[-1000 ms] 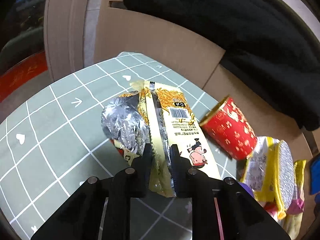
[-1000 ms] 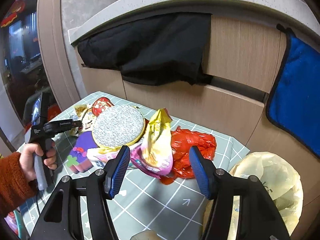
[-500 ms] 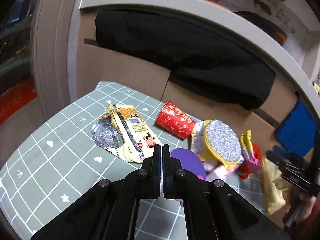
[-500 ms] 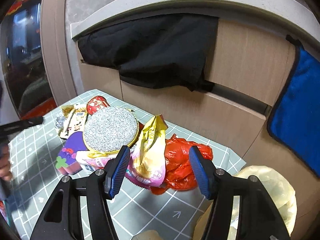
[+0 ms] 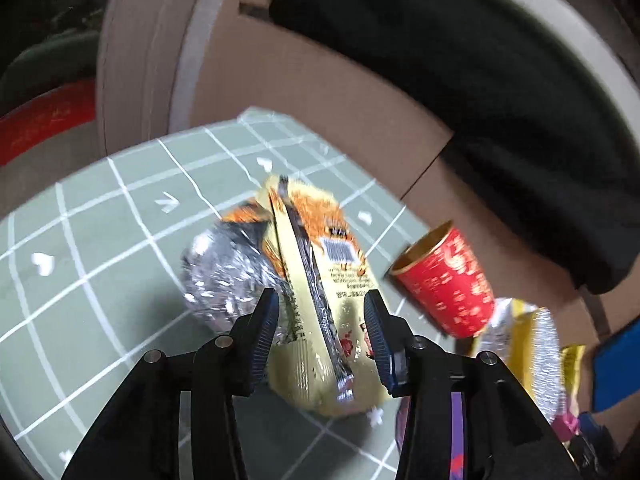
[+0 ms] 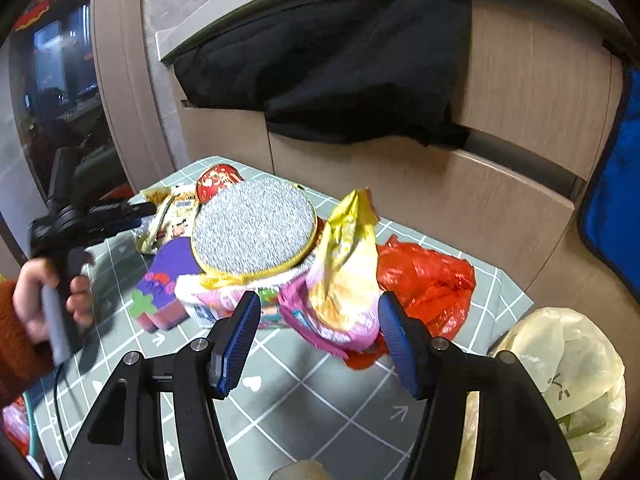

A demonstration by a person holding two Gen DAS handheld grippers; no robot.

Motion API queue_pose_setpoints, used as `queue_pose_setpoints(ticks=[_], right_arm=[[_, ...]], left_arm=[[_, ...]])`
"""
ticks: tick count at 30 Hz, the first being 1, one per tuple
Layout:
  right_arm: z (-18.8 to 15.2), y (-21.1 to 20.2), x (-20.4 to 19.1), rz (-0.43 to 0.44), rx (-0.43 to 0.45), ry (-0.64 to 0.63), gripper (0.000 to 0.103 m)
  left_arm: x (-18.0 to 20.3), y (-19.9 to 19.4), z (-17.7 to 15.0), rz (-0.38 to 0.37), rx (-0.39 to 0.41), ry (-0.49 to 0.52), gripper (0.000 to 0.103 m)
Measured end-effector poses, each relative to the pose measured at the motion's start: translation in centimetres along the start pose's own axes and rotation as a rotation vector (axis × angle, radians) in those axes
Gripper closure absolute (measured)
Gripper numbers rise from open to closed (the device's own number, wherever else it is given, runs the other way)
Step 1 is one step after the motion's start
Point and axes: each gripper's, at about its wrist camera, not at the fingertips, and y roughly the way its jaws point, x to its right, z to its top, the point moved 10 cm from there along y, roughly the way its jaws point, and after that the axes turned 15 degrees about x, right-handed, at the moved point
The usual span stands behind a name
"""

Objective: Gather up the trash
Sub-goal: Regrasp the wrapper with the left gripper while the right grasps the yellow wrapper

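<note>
Over on the left, the left gripper has just been opening; its jaws sit apart around a yellow snack wrapper lying on the green-grid desk, not pinching it. A red paper cup lies beside. Further right, the right gripper hangs wide open over a pink-and-gold bag, near a yellowish trash bag.

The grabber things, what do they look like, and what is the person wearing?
Each gripper, the left gripper and the right gripper, is a black frame with silver screws and two fingers with ribbed blue pads. The left one has a grey handle with a black cable hanging below. The person's sleeve is fuzzy orange.
</note>
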Motion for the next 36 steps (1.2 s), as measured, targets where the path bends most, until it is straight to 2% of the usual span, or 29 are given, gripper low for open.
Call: queue_pose_setpoints(ticks=[1,2,4,5,6,7,8,11,17,21,25,29,33,36], right_arm=[[-0.2,0.0,0.2,-0.002,-0.002,0.003,0.044],[-0.4,0.0,0.5,-0.005,-0.004,0.009,0.044],[-0.6,0.1,1.0,-0.010,-0.007,0.026,0.044],[-0.7,0.1,1.2,-0.011,-0.007,0.036,0.044],[-0.8,0.1,1.5,-0.013,-0.007,0.044,0.044],[-0.9,0.1,1.6,-0.018,-0.008,0.047,0.044],[-0.9,0.1,1.6,-0.021,-0.008,0.047,0.044],[-0.8,-0.3,1.6,-0.014,0.003,0.037,0.044],[1.3,-0.7,2.0,-0.023,0.049,0.023,0.044],[2.3,0.7,1.6,-0.010,0.045,0.038,0.044],[3.9,2.3,1.7,-0.033,0.082,0.079,0.047],[5.7,1.1,1.1,-0.010,0.165,0.089,0.048],[7.2,-0.3,1.7,-0.048,0.224,0.052,0.048],[7.1,1.0,2.9,-0.080,0.165,0.067,0.048]], left_arm=[[0.0,0.6,-0.5,0.026,-0.028,0.018,0.060],[0.3,0.8,-0.3,0.048,0.001,0.056,0.060],[0.6,1.4,-0.8,0.093,-0.018,0.115,0.060],[0.9,1.5,-0.7,0.108,0.002,0.142,0.065],[0.9,1.7,-0.9,0.116,-0.002,0.152,0.079],[0.9,1.7,-1.0,0.129,0.003,0.171,0.084],[1.2,1.5,-1.2,0.106,-0.001,0.169,0.090],[1.7,0.0,-1.0,0.062,0.013,0.180,0.094],[3.3,-6.3,0.1,-0.041,0.070,0.187,0.097],[4.3,-10.6,1.6,-0.104,0.139,0.185,0.097],[5.8,-14.0,3.0,-0.180,0.180,0.167,0.097],[6.7,-16.4,3.6,-0.232,0.188,0.167,0.097],[7.9,-16.8,3.1,-0.288,0.149,0.145,0.097],[9.0,-16.6,2.3,-0.313,0.132,0.154,0.097]])
